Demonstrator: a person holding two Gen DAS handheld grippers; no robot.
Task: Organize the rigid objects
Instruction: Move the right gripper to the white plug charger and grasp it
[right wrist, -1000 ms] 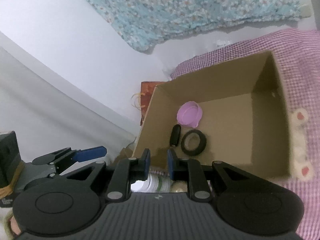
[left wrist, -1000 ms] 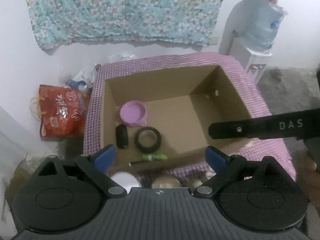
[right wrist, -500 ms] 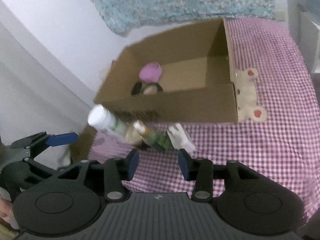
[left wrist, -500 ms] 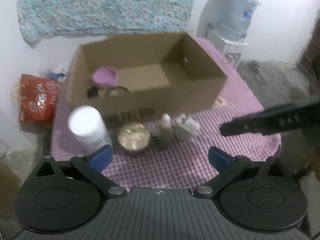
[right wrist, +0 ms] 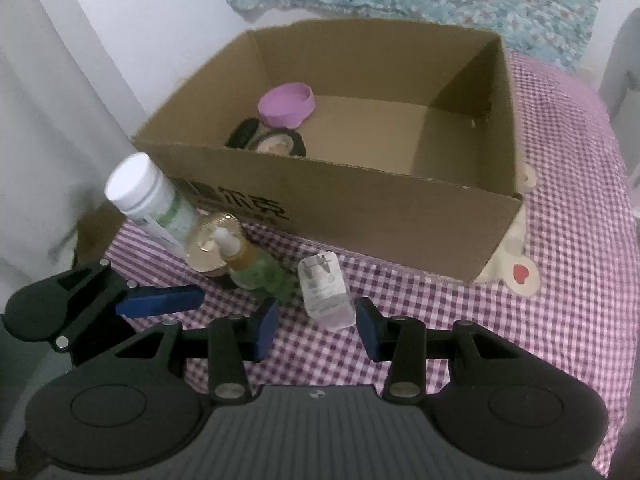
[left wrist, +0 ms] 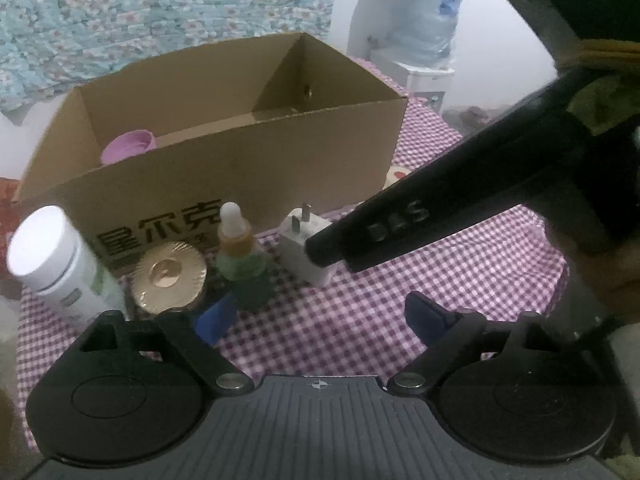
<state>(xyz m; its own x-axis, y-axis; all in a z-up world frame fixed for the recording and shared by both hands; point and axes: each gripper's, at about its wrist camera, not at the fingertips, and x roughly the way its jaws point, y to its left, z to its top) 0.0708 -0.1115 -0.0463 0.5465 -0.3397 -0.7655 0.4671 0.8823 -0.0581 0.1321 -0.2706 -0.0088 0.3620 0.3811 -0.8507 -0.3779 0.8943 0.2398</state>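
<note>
A few items already lie in my cardboard box [right wrist: 360,216]; the white charger [right wrist: 326,288], dropper bottle [left wrist: 236,244] and others wait outside. My right gripper [right wrist: 316,326] has just spread around the charger without pinching it, and my left gripper [left wrist: 316,314] hangs released, jaws narrowing on nothing.

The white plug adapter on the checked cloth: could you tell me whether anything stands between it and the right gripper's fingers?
Nothing visible does. The right gripper is open, and the white plug adapter lies just ahead of its gap on bare checked cloth. The green dropper bottle stands close on the adapter's left, beside the path, not in it.

I'm seeing a floral cloth [left wrist: 152,12] hanging on the white wall [right wrist: 132,20], a water dispenser [left wrist: 416,36] standing behind the checked tablecloth [right wrist: 560,208].
</note>
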